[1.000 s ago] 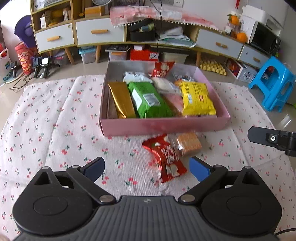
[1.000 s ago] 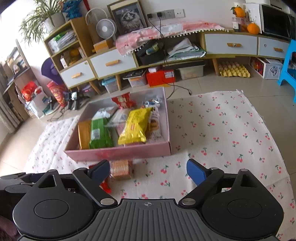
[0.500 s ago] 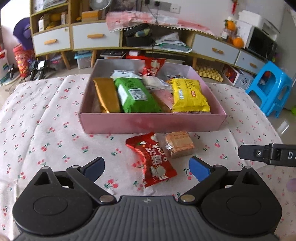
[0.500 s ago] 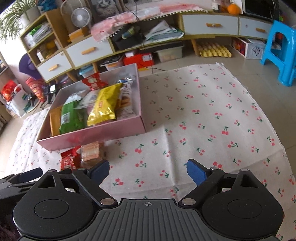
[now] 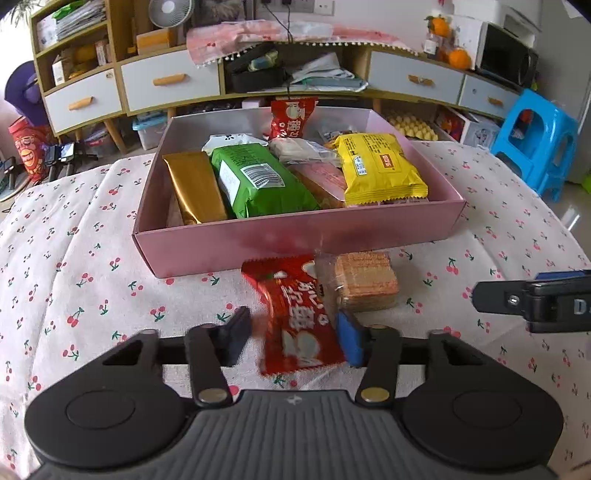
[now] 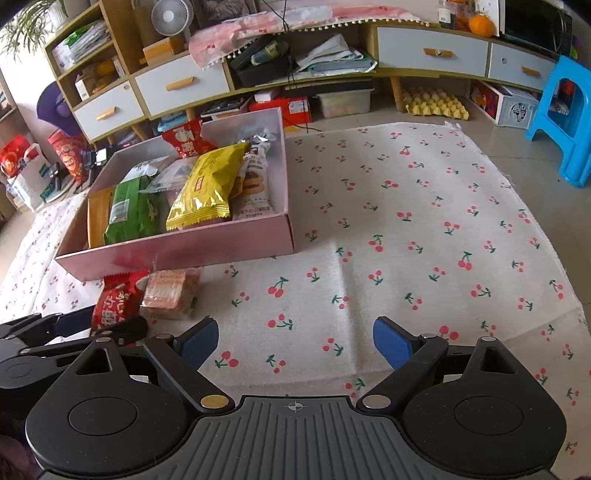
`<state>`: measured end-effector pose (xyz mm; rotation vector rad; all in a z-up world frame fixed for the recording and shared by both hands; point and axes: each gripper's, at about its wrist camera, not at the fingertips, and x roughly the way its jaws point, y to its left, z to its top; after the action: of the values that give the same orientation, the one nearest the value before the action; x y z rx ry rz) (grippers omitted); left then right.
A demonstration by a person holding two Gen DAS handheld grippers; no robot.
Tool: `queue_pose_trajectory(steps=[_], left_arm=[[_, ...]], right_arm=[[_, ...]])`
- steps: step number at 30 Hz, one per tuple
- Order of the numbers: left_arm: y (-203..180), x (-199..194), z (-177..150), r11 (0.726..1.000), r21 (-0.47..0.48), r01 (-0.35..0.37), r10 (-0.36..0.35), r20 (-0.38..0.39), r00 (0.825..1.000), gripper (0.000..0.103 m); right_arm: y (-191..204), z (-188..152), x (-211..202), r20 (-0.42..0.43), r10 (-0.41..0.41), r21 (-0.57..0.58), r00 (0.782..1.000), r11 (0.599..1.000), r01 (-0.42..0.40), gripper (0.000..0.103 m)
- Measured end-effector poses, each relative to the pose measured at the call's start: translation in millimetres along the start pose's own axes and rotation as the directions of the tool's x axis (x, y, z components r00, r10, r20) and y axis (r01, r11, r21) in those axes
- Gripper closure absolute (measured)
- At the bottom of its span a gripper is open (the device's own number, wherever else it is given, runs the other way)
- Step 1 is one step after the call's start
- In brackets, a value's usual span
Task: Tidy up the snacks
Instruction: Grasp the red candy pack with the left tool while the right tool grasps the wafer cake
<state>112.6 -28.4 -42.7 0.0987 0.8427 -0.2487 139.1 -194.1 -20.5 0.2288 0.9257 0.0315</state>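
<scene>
the left gripper (image 5: 293, 341) has its fingers half-closed around the red snack packet (image 5: 295, 314) – not yet pinching; the slick film could slip sideways into the wafer pack (image 5: 364, 282) just beyond – the right gripper (image 6: 293, 341) hangs open.

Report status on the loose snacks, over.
Left hand-held gripper closing around red packet, not clamped. Right hand-held gripper open, empty. Wafer pack touching packet, beside pink box.

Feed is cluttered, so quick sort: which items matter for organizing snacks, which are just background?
Job:
red snack packet between left gripper fingers
clear-wrapped wafer block
pink cardboard box

Lying about:
blue plastic stool
yellow egg tray
small white fan
</scene>
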Motion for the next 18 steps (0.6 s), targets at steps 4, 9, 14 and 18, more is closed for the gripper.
queue_pose_trajectory(steps=[4,9,14,18], left_arm=[[5,-3,0,1.000,0.010,0.009,-0.008,-0.024,1.000,0.067],[21,-9,-1,0.999,-0.024,0.025,-0.026,-0.045,0.999,0.069],[41,-11,-1,0.997,-0.082,0.017,-0.023,-0.066,0.998,0.069],[53,-13,0,0.994,-0.110,0.018,-0.026,-0.075,0.997,0.069]], right_arm=[[7,-1,5,-0.003,0.002,-0.007,1.000,1.000,-0.002,0.010],[20,-1,9,-0.010,0.042,-0.013,0.999,0.999,-0.042,0.010],[36,-1,15,-0.027,0.089,0.013,0.996,0.996,-0.089,0.010],[51,-1,22,-0.033,0.106,0.008,0.994,0.994,-0.105,0.010]])
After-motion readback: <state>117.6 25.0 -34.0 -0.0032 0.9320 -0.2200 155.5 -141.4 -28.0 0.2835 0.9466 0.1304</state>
